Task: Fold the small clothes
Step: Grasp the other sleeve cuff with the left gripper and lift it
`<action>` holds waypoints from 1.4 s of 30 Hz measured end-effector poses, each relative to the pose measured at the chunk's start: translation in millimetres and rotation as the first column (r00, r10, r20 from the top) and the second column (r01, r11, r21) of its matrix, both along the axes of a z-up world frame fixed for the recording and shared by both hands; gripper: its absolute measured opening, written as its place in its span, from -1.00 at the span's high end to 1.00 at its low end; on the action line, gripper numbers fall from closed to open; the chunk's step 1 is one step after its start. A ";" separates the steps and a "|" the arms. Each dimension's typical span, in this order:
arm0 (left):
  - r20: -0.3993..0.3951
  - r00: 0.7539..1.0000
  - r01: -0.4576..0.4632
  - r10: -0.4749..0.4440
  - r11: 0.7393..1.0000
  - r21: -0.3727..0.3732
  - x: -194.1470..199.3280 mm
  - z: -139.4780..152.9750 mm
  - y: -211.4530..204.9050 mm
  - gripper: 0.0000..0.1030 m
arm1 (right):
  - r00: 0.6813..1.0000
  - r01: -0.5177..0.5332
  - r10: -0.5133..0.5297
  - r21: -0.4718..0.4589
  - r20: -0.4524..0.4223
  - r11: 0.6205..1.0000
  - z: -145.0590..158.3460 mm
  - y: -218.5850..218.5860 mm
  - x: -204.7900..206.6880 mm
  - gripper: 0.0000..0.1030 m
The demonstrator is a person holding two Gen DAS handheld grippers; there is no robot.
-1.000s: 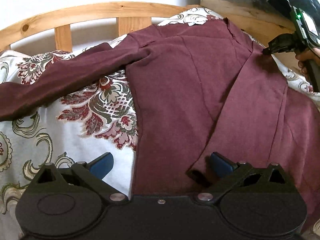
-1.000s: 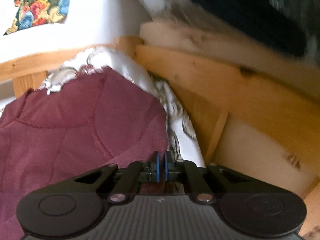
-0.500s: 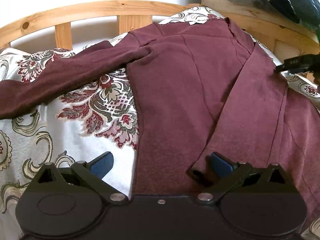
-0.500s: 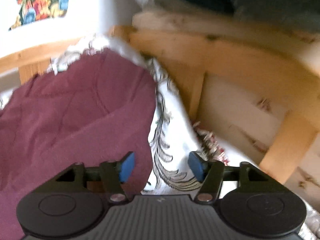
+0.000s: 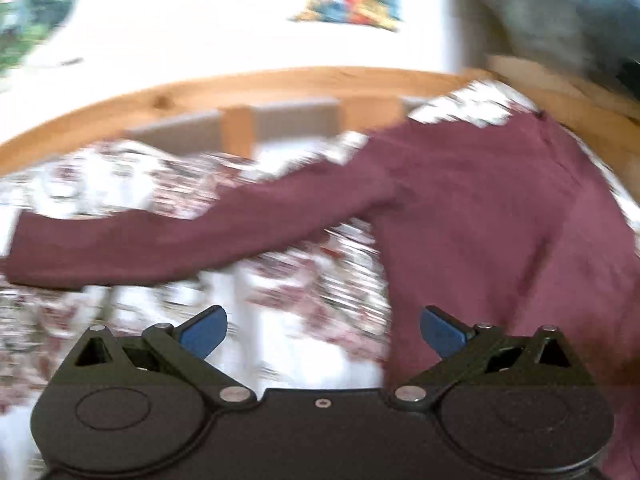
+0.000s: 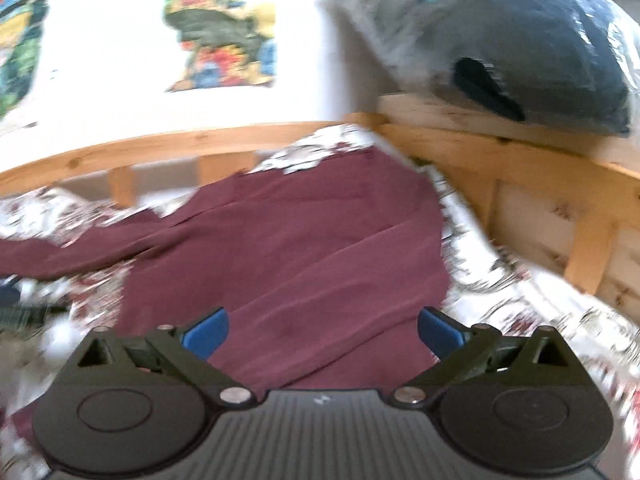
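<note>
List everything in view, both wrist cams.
shirt: 1, maroon, long-sleeved, lying on the sheet; one sleeve stretched out to the left, the other folded across the body
sheet: 1, white with red floral print, under the shirt
rail: 1, light wood, slatted, behind and to the right of the sheet
bag: 1, clear plastic over something dark, on the rail's right corner
pictures: at least 2, multicoloured, on the white wall
left gripper: black, blue pads, open, empty
right gripper: black, blue pads, open, empty
</note>
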State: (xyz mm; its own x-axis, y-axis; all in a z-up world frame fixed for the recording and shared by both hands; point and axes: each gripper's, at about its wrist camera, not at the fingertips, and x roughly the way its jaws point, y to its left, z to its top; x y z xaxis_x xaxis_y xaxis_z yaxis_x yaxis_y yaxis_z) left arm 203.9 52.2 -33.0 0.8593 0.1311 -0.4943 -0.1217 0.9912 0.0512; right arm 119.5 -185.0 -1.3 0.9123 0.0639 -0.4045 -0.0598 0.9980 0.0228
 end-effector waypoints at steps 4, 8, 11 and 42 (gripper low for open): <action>-0.006 0.985 -0.175 0.175 0.984 -0.034 -6.1 21.3 50.4 -0.99 | 0.997 -0.075 0.076 0.014 -0.033 0.997 -7.0 32.1 -24.3 -1.00; -0.013 0.928 -0.371 0.371 0.926 -0.070 -5.4 29.0 107.2 -0.99 | 0.987 -0.144 0.149 0.081 -0.061 0.986 -12.6 57.9 -48.1 -1.00; -0.057 0.894 -0.448 0.444 0.886 -0.123 1.2 23.3 142.1 -0.99 | 0.981 -0.175 0.183 0.102 -0.069 0.979 -18.2 73.5 -62.4 -1.00; -0.006 0.743 -0.513 0.670 0.563 -0.648 13.4 -14.3 219.4 -0.01 | 0.970 -0.165 0.174 0.070 -0.167 0.984 -38.7 74.9 -72.2 -1.00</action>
State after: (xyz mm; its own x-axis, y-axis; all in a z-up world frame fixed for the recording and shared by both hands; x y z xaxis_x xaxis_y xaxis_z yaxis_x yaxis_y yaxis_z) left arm 217.3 271.7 -47.3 0.7838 0.4098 -0.4666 -0.6209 0.5013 -0.6026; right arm 47.3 -110.1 -40.0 0.8034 0.2381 -0.5458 -0.2184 0.9705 0.1019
